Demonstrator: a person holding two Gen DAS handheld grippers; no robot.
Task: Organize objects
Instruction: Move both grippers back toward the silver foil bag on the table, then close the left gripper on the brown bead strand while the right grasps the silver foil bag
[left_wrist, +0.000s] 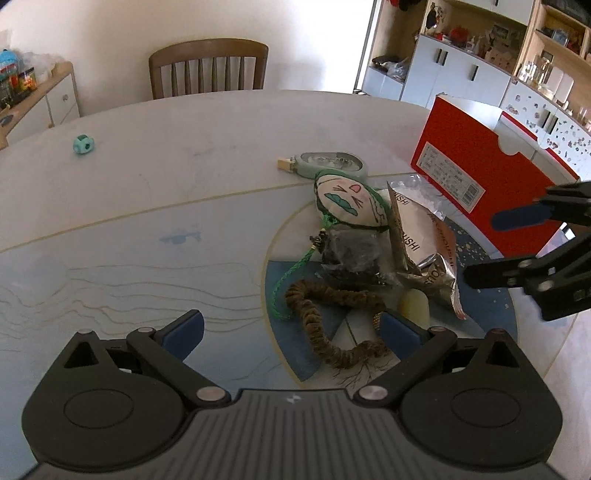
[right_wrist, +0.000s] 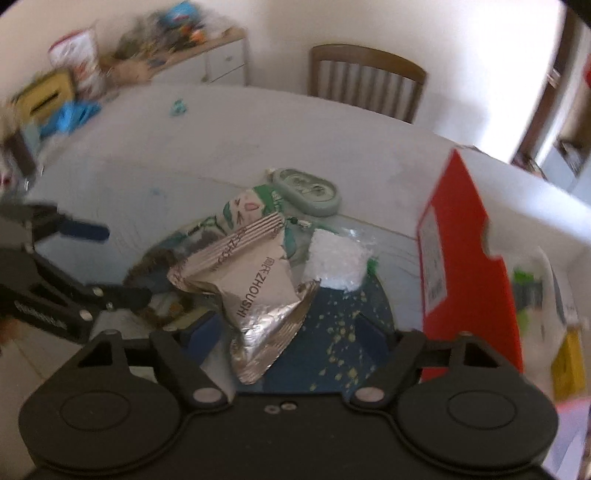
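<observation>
A heap of things lies on the round table (left_wrist: 147, 192): a pouch with a drawn face (left_wrist: 347, 203), a silver foil packet (left_wrist: 421, 243), a dark bag (left_wrist: 351, 254), a brown braided rope (left_wrist: 317, 325) and a green cord (left_wrist: 291, 280). My left gripper (left_wrist: 291, 332) is open just above the rope, its fingers either side of it. My right gripper (right_wrist: 288, 336) is open low over the foil packet (right_wrist: 258, 295). The packet's lower end lies between the fingers, and the pads stand clear of it. Each gripper shows in the other's view: the right gripper (left_wrist: 491, 247) and the left gripper (right_wrist: 110, 262).
A red box (left_wrist: 480, 177) stands open at the right of the heap. A mint-green oval device (left_wrist: 332, 164) lies behind the pouch, with a white crumpled bag (right_wrist: 336, 266) nearby. A small teal object (left_wrist: 83, 144) sits far left. A wooden chair (left_wrist: 208, 68) stands behind the table.
</observation>
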